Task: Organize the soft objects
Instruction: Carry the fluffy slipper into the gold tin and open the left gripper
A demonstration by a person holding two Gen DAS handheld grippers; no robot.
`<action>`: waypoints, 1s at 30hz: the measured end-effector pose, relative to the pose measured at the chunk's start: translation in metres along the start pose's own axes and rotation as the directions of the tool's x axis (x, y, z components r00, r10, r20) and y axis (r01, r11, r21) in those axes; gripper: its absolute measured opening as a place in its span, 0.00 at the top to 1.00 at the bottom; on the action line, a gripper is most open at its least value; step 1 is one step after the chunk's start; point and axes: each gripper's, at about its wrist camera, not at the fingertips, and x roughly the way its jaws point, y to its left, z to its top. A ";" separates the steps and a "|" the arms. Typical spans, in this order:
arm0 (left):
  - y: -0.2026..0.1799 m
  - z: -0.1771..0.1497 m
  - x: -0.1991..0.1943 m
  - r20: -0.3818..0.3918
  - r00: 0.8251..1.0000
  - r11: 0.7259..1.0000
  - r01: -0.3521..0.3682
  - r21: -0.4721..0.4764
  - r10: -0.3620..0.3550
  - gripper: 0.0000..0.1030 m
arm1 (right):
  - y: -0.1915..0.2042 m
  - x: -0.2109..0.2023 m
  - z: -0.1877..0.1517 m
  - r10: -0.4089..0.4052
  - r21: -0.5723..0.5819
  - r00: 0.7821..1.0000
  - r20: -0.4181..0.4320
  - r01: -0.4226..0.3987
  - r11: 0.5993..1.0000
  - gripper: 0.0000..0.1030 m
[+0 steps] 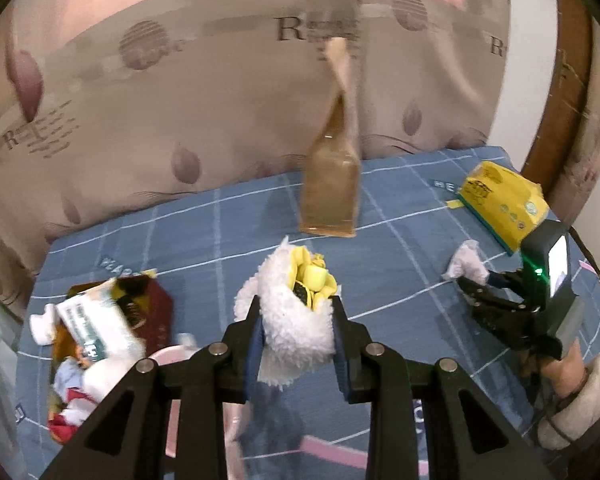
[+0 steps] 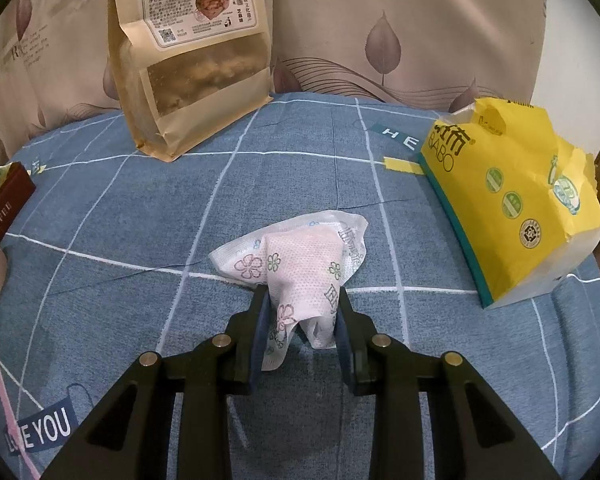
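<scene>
I hold one white fluffy plush toy (image 1: 296,320) with a yellow middle in my left gripper (image 1: 296,332), its jaws pinching the fleece from both sides, lifted above the middle of the blue checked bedsheet (image 1: 400,248). My right gripper (image 2: 302,316) is pinching one crumpled flower-printed tissue (image 2: 300,264), whose far end lies on the sheet near its centre. I count one kraft snack bag (image 2: 192,60) standing at the far edge against the curtain (image 2: 380,20), and one torn yellow tissue pack (image 2: 512,200) at the far right corner. At the left edge sits one dark red coffee box (image 1: 156,308) beside a jumble of soft items (image 1: 84,360) too blurred to count
</scene>
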 end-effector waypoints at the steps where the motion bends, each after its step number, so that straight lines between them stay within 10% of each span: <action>1: 0.007 0.000 -0.003 0.004 1.000 1.000 -0.008 -0.008 0.008 0.71 | 0.001 0.000 0.000 0.001 0.001 1.000 0.000 -0.001 1.000 0.71; 16: 0.147 -0.020 -0.019 -0.030 0.986 0.972 -0.167 -0.166 0.164 0.71 | 0.001 0.000 0.000 -0.003 -0.003 1.000 0.001 0.003 1.000 0.71; 30: 0.222 -0.062 0.021 -0.156 0.973 0.938 -0.209 -0.275 0.170 0.71 | 0.002 0.000 0.000 -0.007 -0.006 1.000 0.001 0.007 1.000 0.71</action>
